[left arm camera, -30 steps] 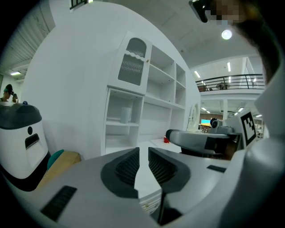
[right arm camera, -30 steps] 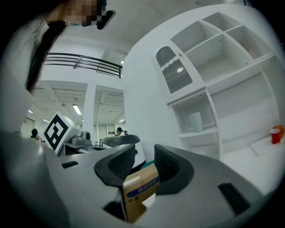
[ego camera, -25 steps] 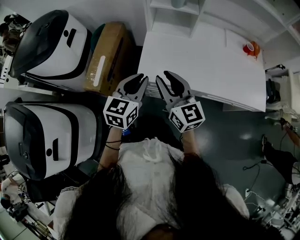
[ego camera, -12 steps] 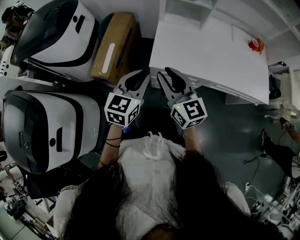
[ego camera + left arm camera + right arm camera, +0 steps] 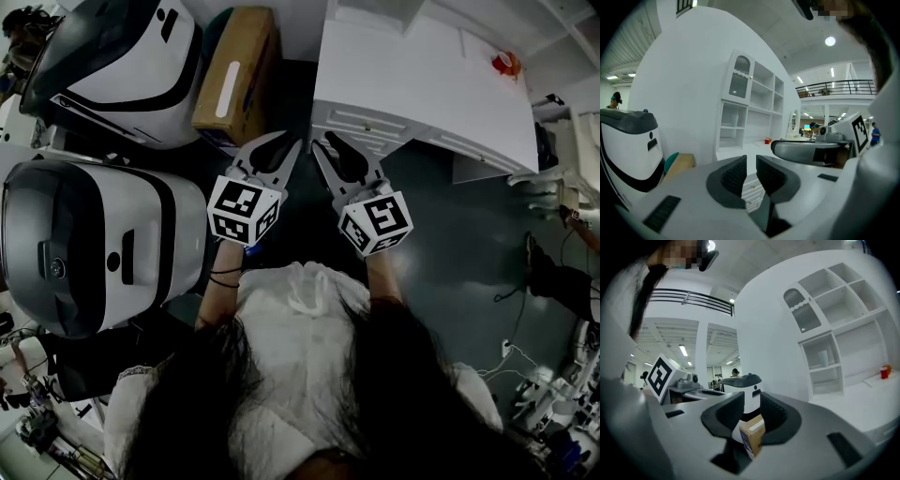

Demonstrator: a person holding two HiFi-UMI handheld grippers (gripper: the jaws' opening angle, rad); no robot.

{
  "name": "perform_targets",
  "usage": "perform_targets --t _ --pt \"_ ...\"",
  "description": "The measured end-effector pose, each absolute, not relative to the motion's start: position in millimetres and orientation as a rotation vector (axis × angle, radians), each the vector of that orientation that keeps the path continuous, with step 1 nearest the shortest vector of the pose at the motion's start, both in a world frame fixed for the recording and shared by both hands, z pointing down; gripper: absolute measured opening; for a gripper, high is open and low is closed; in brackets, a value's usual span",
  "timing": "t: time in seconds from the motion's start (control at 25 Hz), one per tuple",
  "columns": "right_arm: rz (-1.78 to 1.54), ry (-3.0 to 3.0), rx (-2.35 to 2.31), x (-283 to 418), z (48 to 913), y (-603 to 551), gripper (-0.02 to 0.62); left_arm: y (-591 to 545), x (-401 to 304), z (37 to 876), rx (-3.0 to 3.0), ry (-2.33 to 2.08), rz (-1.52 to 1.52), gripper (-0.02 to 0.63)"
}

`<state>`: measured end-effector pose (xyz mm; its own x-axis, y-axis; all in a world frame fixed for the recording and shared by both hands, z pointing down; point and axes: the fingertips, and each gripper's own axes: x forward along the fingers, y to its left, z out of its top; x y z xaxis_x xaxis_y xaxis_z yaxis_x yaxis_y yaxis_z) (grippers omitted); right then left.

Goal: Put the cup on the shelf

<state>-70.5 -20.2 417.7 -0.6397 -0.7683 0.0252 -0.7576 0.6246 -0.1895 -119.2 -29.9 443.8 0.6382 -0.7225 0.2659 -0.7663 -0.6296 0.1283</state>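
Two empty grippers sit mid-frame in the head view. The left gripper [image 5: 286, 142] has its jaws all but together. The right gripper [image 5: 323, 142] is closing, a gap left, nothing between its jaws. The small red cup [image 5: 504, 64] sits upper right on the white table [image 5: 422, 89], well apart from both grippers, with the shelf [image 5: 843, 319] behind. It is probably light, rigid, maybe slick; pinch across the wall mid-height. It looks upright, long axis vertical, but it's too small to be sure.
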Motion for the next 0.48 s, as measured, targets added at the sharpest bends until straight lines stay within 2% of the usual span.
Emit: perform_targets --t 0.48 --pt "-0.261 2.752 -1.4 -78 418 39 0.092 21 -124 445 2.665 -1.135 0.277 0.072"
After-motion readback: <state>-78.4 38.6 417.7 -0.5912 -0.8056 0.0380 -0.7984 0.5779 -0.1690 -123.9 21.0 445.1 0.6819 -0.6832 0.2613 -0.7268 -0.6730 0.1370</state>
